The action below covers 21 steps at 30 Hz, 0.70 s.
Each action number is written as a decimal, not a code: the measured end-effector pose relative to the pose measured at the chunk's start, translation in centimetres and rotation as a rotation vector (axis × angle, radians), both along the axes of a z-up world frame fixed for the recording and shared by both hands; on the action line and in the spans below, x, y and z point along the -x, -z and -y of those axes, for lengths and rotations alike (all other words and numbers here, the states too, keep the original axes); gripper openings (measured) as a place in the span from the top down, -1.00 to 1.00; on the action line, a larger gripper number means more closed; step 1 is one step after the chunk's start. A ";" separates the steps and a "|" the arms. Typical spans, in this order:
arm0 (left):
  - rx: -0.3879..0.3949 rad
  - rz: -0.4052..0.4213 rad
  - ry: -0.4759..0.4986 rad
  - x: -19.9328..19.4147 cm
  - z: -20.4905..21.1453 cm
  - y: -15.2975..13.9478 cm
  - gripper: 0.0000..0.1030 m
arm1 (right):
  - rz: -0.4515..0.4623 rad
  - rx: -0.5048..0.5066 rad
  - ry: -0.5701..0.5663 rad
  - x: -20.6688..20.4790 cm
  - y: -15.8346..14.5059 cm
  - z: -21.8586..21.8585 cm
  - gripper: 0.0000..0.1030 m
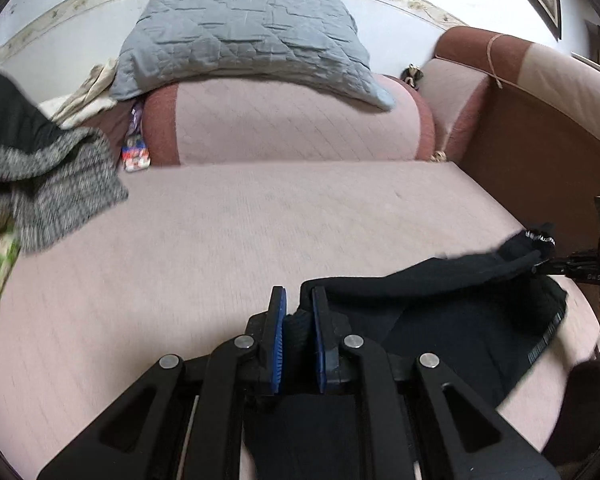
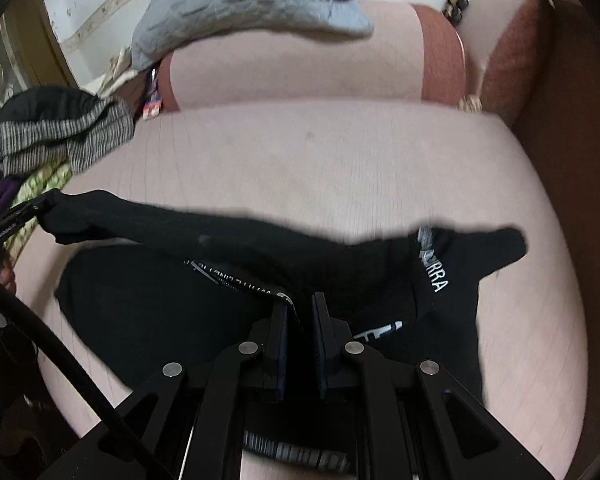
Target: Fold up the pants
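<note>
**Black pants held at both ends above a pink sofa seat**

Two hand-held grippers hold a pair of black pants (image 2: 260,240) stretched between them over the pink sofa seat (image 1: 260,220). In the left wrist view, the left gripper (image 1: 299,332) has its blue-padded jaws drawn nearly together, with a bunch of dark cloth pinched between them. From there the garment runs off toward 3 o'clock, where the right gripper (image 1: 560,268) grips its far end at the frame's edge. In the right wrist view, the right gripper (image 2: 300,336) is likewise closed down on black fabric, beside a strip of printed white lettering. The taut upper edge runs toward 9 o'clock to the left gripper (image 2: 24,216).

The pants' long axis thus lies side to side, spanning the gap between the two tools, while the loose remainder sags onto the seat below and toward the person. A tip of fabric with white lettering juts past the right gripper's hold, at 2 o'clock in its own view.

Neither hand is nearer; each holds one end. The open stretch of seat lies at 12 o'clock from both, toward the backrest cushion (image 1: 292,120) and the grey quilted pillow (image 1: 240,28). A grey knit garment (image 1: 48,184) sits at 9 o'clock, well apart. Any coming fold likely depends on both hands travelling together, keeping the held edge straight.
</note>
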State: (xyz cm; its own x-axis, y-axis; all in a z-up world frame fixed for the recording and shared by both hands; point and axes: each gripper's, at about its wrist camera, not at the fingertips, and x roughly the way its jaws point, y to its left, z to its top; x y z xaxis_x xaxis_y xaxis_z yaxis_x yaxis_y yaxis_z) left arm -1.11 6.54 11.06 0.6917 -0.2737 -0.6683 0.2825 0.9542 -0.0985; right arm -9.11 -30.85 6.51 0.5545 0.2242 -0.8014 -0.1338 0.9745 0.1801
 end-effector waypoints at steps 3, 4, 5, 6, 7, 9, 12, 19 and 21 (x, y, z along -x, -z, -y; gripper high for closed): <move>-0.056 -0.033 -0.002 3.9 0.5 2.2 0.70 | -0.043 -0.027 0.007 3.3 2.2 -0.2 0.77; -0.079 -0.054 -0.003 4.8 0.6 2.8 0.66 | -0.056 -0.026 0.007 4.4 2.8 -0.3 0.77; -0.106 -0.079 -0.003 5.5 0.7 3.6 0.63 | -0.065 -0.023 0.005 5.4 3.3 -0.4 0.77; -0.133 -0.100 -0.004 6.2 0.7 4.3 0.61 | -0.080 -0.019 0.003 6.3 3.8 -0.5 0.76; -0.153 -0.110 -0.006 7.0 0.7 4.7 0.46 | -0.088 -0.011 -0.001 6.8 4.2 -0.6 0.75; -0.185 -0.112 -0.022 8.6 0.3 4.9 0.19 | -0.102 0.029 -0.011 8.1 4.6 -1.1 0.66; -0.186 -0.098 -0.053 9.9 -1.3 3.9 -0.04 | -0.132 0.072 -0.008 9.7 4.9 -1.3 0.02; 0.040 -0.098 -0.232 10.7 -7.8 1.3 -0.45 | -0.089 0.080 0.038 12.7 3.1 0.2 -0.10; 0.092 -0.138 -0.282 9.6 -8.7 1.6 -0.45 | -0.060 0.058 0.061 12.7 2.3 0.4 -0.10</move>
State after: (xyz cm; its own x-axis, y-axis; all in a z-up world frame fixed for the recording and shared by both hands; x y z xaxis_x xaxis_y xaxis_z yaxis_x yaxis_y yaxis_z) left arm -10.74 15.25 9.47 0.6537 -0.1478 -0.7422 -0.0135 0.9783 -0.2067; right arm -21.81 -31.24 4.26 0.5160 0.1436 -0.8445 -0.0641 0.9896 0.1291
